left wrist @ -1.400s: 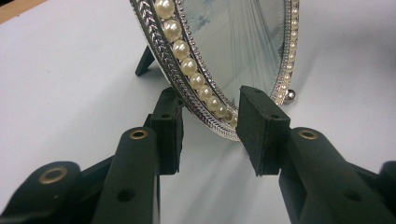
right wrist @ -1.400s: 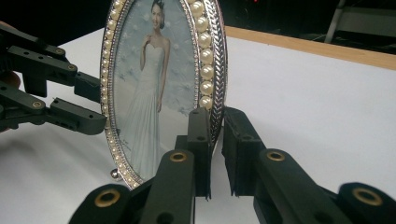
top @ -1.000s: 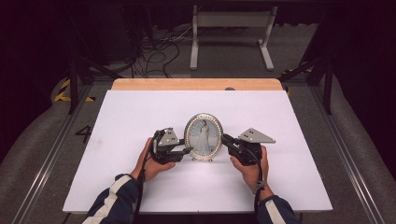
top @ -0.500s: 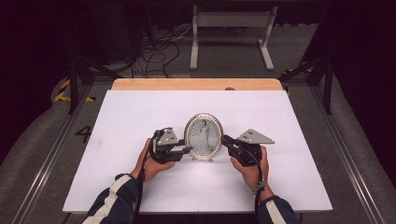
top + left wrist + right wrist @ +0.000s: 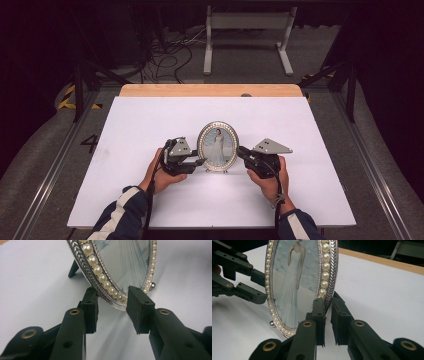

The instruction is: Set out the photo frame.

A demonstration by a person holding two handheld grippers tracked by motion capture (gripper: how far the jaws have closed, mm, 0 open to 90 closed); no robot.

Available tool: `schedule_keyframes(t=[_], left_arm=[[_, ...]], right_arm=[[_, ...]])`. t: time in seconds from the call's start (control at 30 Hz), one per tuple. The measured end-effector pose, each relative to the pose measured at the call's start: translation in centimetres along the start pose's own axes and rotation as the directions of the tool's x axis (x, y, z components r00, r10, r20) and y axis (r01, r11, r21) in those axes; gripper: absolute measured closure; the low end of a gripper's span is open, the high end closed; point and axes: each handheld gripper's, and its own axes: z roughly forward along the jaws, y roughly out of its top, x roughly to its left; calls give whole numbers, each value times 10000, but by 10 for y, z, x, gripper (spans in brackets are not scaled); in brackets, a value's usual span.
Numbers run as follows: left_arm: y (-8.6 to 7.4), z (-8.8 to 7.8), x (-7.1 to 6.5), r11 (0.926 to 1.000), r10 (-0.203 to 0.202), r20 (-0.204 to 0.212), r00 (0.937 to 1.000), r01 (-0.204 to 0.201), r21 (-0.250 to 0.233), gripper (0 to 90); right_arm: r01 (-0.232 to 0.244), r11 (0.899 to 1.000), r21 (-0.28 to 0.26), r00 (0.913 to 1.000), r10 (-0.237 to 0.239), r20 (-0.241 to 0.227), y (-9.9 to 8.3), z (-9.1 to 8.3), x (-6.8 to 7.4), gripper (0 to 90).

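Both forearms come in from the bottom edge, striped sleeves, angled inward toward each other. Left hand [image 5: 161,176] grips the left gripper [image 5: 200,162], jaws pointing right, part open w/ a clear gap. Right hand [image 5: 270,181] grips the right gripper [image 5: 240,152], jaws pointing left, nearly closed, clamped on an edge.

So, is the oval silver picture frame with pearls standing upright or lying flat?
Upright: the oval silver picture frame with pearls stands on the white table, its back leg propping it.

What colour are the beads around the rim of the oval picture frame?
Creamy white pearl beads on the silver oval picture frame; right gripper view shows them best.
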Motion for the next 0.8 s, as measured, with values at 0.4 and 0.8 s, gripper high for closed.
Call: schedule_keyframes(t=[0.4, 0.8], left_arm=[[1, -6, -6, 9996, 246, -235, 9994, -243, 123, 581], [-1, -14, -12, 9989, 456, -488, 9978, -449, 147, 522]], right_arm=[[827, 9963, 251, 9966, -828, 45, 1, -1, 4, 775], [1364, 9891, 556, 9906, -1366, -2, -3, -3, 3, 725]])
